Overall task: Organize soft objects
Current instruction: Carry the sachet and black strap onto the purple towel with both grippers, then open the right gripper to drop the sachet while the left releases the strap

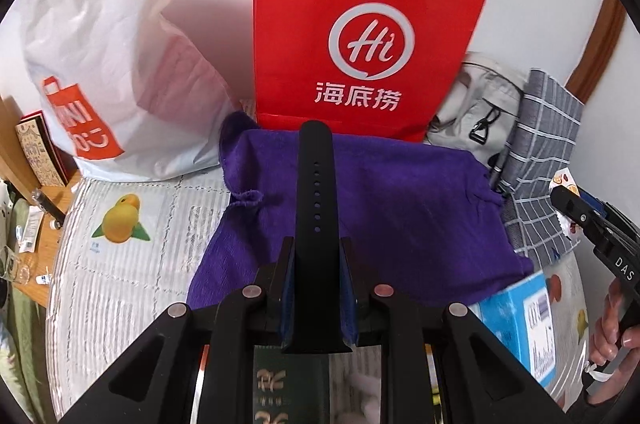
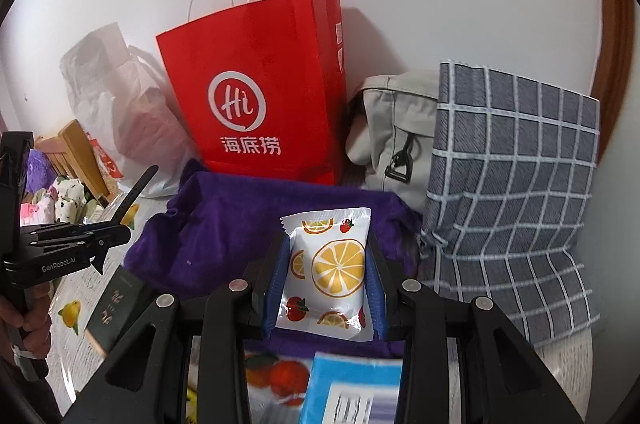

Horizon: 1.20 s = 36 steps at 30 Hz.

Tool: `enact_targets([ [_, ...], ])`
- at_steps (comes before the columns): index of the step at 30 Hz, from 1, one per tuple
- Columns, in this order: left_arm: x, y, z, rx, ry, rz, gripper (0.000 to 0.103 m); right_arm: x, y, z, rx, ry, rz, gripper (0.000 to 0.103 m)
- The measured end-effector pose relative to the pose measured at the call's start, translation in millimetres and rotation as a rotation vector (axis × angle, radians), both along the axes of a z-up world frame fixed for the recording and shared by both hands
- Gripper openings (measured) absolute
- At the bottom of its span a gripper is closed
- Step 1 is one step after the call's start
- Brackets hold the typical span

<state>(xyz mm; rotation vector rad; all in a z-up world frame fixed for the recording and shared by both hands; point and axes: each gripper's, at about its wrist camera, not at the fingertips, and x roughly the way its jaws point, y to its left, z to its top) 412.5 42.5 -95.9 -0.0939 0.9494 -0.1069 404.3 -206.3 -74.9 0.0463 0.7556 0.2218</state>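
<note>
My left gripper (image 1: 316, 256) is shut on a black watch strap (image 1: 315, 183) that sticks up and forward over a purple towel (image 1: 400, 216). In the right wrist view the same left gripper (image 2: 106, 238) shows at the left edge, held by a hand, the strap (image 2: 136, 191) angled upward. My right gripper (image 2: 328, 264) is shut on a white snack packet (image 2: 328, 264) printed with orange slices and strawberries, above the purple towel (image 2: 224, 224). The right gripper (image 1: 576, 212) also appears at the right edge of the left wrist view.
A red paper bag (image 1: 360, 35) leans on the wall behind the towel, a white plastic bag (image 1: 108, 63) to its left. Right of it lie a grey backpack (image 2: 396, 135) and a grey checked cloth bag (image 2: 512, 191). A blue box (image 1: 524, 320) and a dark green box (image 2: 116, 304) lie nearer.
</note>
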Motion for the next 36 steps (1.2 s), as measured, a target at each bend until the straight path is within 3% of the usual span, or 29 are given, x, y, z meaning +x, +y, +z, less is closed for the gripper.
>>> enact_targets([
  [9,45,1,-36,-0.037,0.082,0.02,0.02,42,0,-34,-0.024,0.065,0.023,0.036],
  [14,64,6,-57,-0.063,0.12,0.044,0.02,59,1,-60,-0.023,0.143,0.045,0.036],
  [21,73,11,-68,-0.074,0.144,0.049,0.02,69,-2,-86,-0.015,0.208,0.045,0.036],
  [25,80,15,-81,-0.125,0.184,0.05,0.02,77,0,-104,0.004,0.282,0.058,0.037],
  [30,82,18,-85,-0.132,0.178,0.059,0.02,80,2,-112,-0.004,0.304,0.053,0.039],
  [35,84,16,-86,-0.12,0.176,0.07,0.02,76,4,-105,-0.005,0.28,0.065,0.059],
  [36,85,17,-86,-0.128,0.18,0.075,0.028,75,4,-103,-0.003,0.274,0.065,0.067],
])
